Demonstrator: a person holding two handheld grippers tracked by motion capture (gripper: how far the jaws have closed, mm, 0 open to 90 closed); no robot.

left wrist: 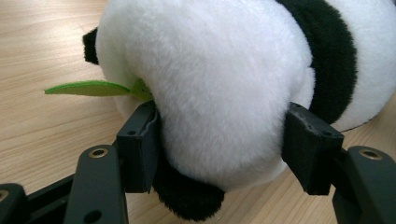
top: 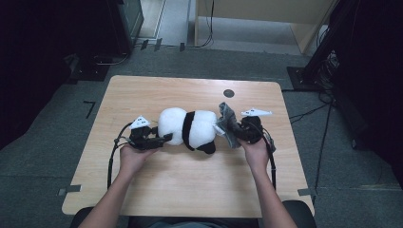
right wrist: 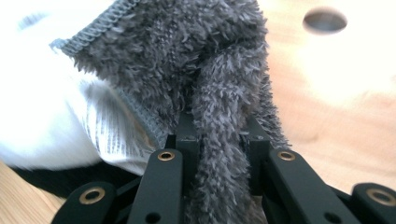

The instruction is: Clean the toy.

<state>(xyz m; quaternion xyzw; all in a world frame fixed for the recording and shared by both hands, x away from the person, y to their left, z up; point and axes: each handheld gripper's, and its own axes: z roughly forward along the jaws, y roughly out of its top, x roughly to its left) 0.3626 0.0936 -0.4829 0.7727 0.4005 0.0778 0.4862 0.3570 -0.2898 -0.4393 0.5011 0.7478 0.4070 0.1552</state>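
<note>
**Plush panda clamped at one end, grey cloth pinched at the other**

A plush panda [top: 190,128] is seen lying on its side near the middle of the wooden table [top: 190,185]. No container is seen on the table; a small round hole [top: 229,93] is set into the tabletop beyond the panda.

The left gripper [top: 164,138] is closed on the panda's white end: in the left gripper view its two black jaws are pressed into the fur on either side, with the plush bulging between them. A green felt leaf [left wrist: 88,87] is seen sticking out from the panda just beside one jaw.

A grey fluffy cloth [top: 229,122] is held at the panda's other end by the right gripper [top: 237,130], whose jaws are clamped tight on a fold of it. A white ribbed tag or lining [right wrist: 112,135] is seen just beside the cloth's stitched edge; which it is cannot be told.

The panda's face is turned away and partly hidden. In the right gripper view the panda is blurred and cut off at the frame's edge. Whether the cloth touches the panda cannot be made out.
</note>
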